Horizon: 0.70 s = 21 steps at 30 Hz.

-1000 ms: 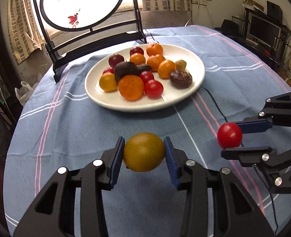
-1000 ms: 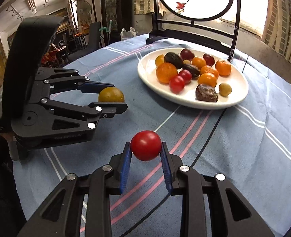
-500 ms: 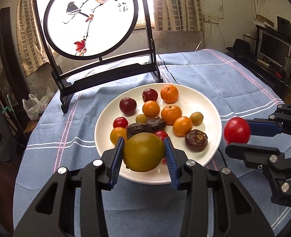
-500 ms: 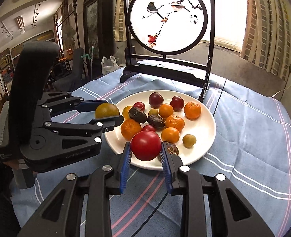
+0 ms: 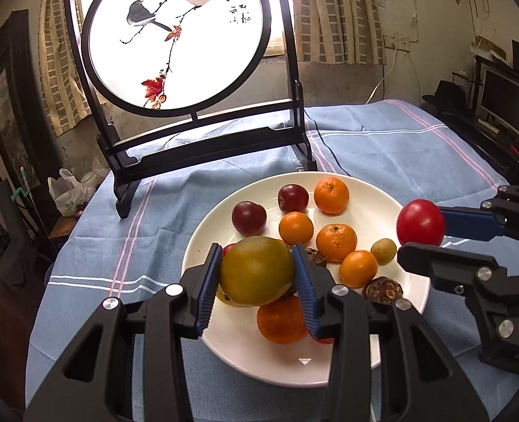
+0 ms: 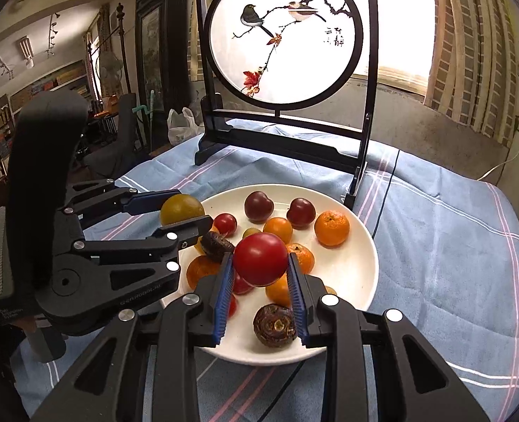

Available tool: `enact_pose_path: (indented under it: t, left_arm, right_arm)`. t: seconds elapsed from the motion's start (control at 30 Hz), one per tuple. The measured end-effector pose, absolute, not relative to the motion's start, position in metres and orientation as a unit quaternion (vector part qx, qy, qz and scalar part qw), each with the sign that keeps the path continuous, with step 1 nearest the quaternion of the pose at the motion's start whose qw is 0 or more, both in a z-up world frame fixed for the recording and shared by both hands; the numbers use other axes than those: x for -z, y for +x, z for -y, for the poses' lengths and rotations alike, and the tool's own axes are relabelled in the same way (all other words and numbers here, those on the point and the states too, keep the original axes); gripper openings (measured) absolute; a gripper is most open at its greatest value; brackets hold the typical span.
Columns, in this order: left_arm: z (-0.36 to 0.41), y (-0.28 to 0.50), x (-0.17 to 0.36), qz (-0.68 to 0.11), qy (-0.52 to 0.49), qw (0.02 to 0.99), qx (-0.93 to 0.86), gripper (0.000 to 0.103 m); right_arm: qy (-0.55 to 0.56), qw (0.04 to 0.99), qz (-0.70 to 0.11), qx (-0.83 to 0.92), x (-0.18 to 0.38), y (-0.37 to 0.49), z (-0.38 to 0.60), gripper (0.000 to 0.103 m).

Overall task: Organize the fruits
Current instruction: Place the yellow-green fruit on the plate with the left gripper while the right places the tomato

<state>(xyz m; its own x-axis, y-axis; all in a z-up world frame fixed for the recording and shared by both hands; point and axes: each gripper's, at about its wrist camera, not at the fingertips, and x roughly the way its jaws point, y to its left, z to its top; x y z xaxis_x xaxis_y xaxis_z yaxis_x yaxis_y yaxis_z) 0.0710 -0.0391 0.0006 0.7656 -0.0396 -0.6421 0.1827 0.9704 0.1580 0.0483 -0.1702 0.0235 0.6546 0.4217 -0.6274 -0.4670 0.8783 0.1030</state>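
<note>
Left wrist view: the left gripper (image 5: 257,274) has its blue-padded fingers (image 5: 208,286) clenched on a yellow-green fruit (image 5: 255,270), held off the surface over the near left part of the white plate (image 5: 393,211). The plate rests on the counter, which is covered by a blue striped cloth (image 5: 382,140), and carries oranges (image 5: 330,195), dark red plums (image 5: 248,217) and a brown wrinkled fruit (image 5: 382,288). At right, the right gripper (image 5: 423,237) grips a red tomato (image 5: 420,222) over the plate's right rim. A round bird screen (image 5: 175,35) stands behind the plate.

Right wrist view: the right gripper (image 6: 261,276) has its fingers (image 6: 296,293) clamped on the red tomato (image 6: 260,258) above the fruit on the plate (image 6: 358,267). At left, the left gripper (image 6: 175,212) holds the yellow-green fruit (image 6: 181,209) over the plate's left edge.
</note>
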Motion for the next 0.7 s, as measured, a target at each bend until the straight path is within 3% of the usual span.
enact_pose_path:
  t: [0.7]
  left_arm:
    - [0.039,0.102,0.013,-0.351,0.109,0.929,0.048,0.04]
  right_arm:
    - [-0.008,0.905,-0.359,-0.227,-0.013,0.094,0.172,0.031]
